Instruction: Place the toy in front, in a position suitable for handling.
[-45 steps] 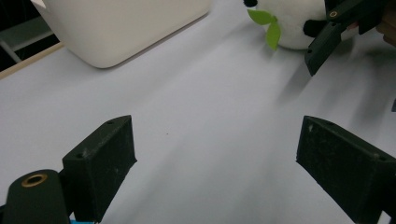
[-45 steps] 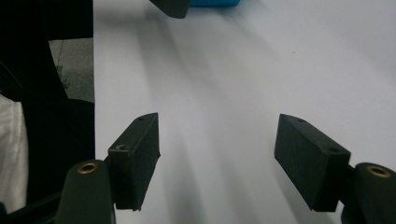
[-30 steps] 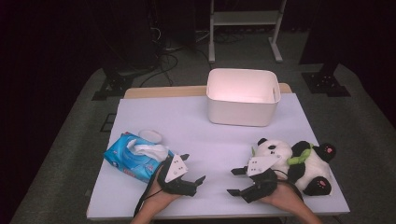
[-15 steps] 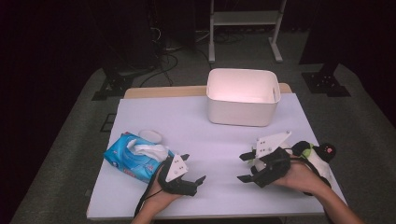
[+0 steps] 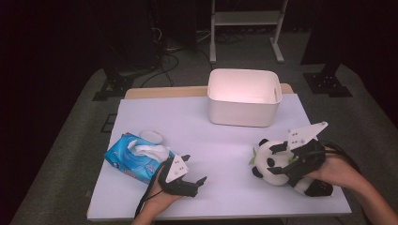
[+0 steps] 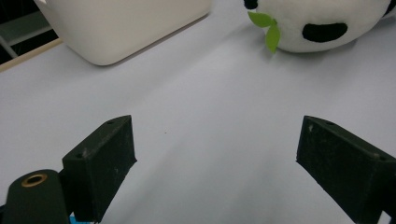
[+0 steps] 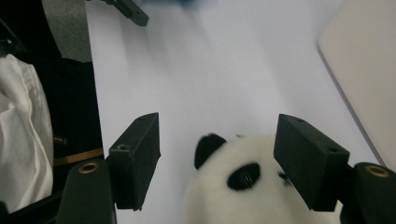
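Note:
A black-and-white plush panda (image 5: 266,162) with a green leaf lies at the table's front right. My right gripper (image 5: 276,160) hangs over its head, open, one jaw on each side. In the right gripper view the panda's head (image 7: 243,186) rises between the spread jaws of the right gripper (image 7: 218,140); I cannot tell whether they touch it. My left gripper (image 5: 187,177) rests near the front edge, open and holding nothing. The left gripper view has its jaws (image 6: 217,163) wide apart over bare table, with the panda (image 6: 322,23) far off.
A white bin (image 5: 244,96) stands at the back centre of the white table (image 5: 220,140). A blue tissue pack (image 5: 136,157) lies beside my left gripper, with a small clear disc (image 5: 151,136) behind it. White cloth (image 7: 18,135) hangs past the table's edge.
My right gripper has risen from the front edge and swung to the right over the panda, its jaws now astride the head. The left gripper has stayed put.

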`<state>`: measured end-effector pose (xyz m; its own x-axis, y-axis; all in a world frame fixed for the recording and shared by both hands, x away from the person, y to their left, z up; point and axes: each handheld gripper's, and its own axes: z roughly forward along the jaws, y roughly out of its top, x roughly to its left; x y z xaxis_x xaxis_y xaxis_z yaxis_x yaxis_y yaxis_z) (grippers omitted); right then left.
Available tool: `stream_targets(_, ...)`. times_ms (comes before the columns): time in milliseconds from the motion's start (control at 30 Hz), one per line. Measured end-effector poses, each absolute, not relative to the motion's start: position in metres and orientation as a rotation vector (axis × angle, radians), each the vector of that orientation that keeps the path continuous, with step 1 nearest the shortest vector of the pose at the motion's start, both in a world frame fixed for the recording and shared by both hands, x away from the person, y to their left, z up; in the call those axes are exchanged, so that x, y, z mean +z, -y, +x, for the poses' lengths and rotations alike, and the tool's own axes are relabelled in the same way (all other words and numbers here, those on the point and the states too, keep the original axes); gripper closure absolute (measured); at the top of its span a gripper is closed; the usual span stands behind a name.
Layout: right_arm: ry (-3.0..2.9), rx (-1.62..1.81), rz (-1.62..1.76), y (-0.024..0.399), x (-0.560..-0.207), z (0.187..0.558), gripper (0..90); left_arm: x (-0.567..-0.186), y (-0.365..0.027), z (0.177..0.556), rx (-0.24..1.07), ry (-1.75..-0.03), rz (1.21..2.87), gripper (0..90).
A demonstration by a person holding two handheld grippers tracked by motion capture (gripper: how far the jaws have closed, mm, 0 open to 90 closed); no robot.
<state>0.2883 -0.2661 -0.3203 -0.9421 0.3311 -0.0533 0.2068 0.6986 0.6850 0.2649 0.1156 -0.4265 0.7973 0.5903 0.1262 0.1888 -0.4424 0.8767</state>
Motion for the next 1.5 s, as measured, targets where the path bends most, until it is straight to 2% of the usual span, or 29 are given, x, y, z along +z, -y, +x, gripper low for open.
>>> stream_targets(433,-2.698,0.913,0.573,0.318,-0.32,0.284,34.6,-0.427,-0.115,0.266,0.514,-0.582,2.02,10.3)
stream_targets(800,-2.721,0.817,0.605,0.326,-0.33,0.285,42.0,-0.428,-0.114,0.265,0.508,-0.582,2.025,10.3)
stream_targets(1000,-2.729,0.844,0.616,0.326,-0.336,0.288,58.5,-0.428,-0.115,0.266,0.505,-0.588,2.021,10.3)
stream_targets(1033,-2.729,0.844,0.616,0.326,-0.336,0.288,58.5,-0.428,-0.115,0.266,0.505,-0.588,2.021,10.4)
stream_targets(1067,-2.728,0.839,0.6,0.325,-0.338,0.289,63.6,-0.428,-0.114,0.266,0.505,-0.588,2.022,10.3)
stream_targets(1267,-2.706,0.844,0.557,0.326,-0.341,0.291,71.4,-0.427,-0.114,0.265,0.503,-0.584,2.026,10.4)
stream_targets(1500,-2.706,0.909,0.564,0.333,-0.337,0.295,74.1,-0.428,-0.113,0.265,0.497,-0.579,2.031,10.4)
